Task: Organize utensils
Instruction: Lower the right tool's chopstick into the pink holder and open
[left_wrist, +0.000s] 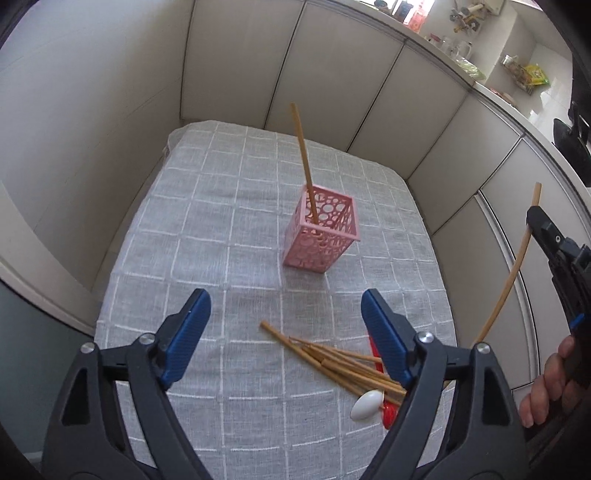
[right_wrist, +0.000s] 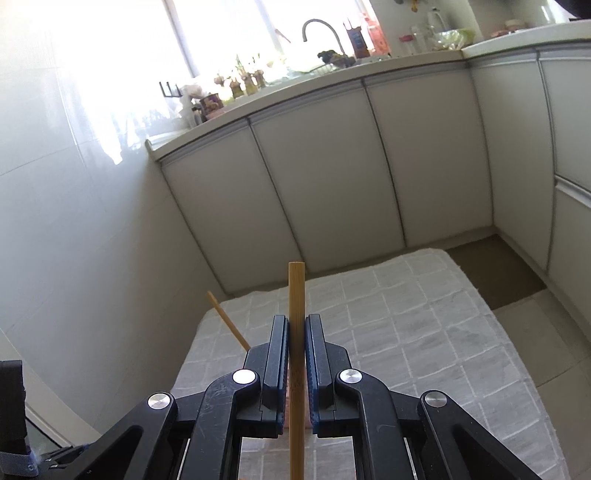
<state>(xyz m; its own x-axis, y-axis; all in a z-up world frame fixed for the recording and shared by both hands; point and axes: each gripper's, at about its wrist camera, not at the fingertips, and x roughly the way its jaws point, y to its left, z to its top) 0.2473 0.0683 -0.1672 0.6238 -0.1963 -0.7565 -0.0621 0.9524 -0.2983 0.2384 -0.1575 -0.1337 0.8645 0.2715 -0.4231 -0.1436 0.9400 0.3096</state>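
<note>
A pink perforated holder (left_wrist: 321, 236) stands upright on the grey checked tablecloth (left_wrist: 207, 229), with one bamboo chopstick (left_wrist: 304, 162) leaning in it. My left gripper (left_wrist: 285, 299) hangs open above the cloth just in front of the holder, with nothing between its blue pads. Below its right finger lies a loose bundle of several chopsticks (left_wrist: 332, 358), beside a white spoon (left_wrist: 367, 404) and a partly hidden red utensil (left_wrist: 376, 354). My right gripper (right_wrist: 296, 321) is shut on a single chopstick (right_wrist: 296, 288) held upright. In the left wrist view that gripper (left_wrist: 539, 221) hovers off the table's right side.
White cabinet doors (right_wrist: 325, 177) wrap round the far and right sides of the table. A cluttered counter with a tap (right_wrist: 321, 29) runs above them. The floor (right_wrist: 524, 332) shows past the table's right edge. A person's hand (left_wrist: 546, 384) holds the right gripper.
</note>
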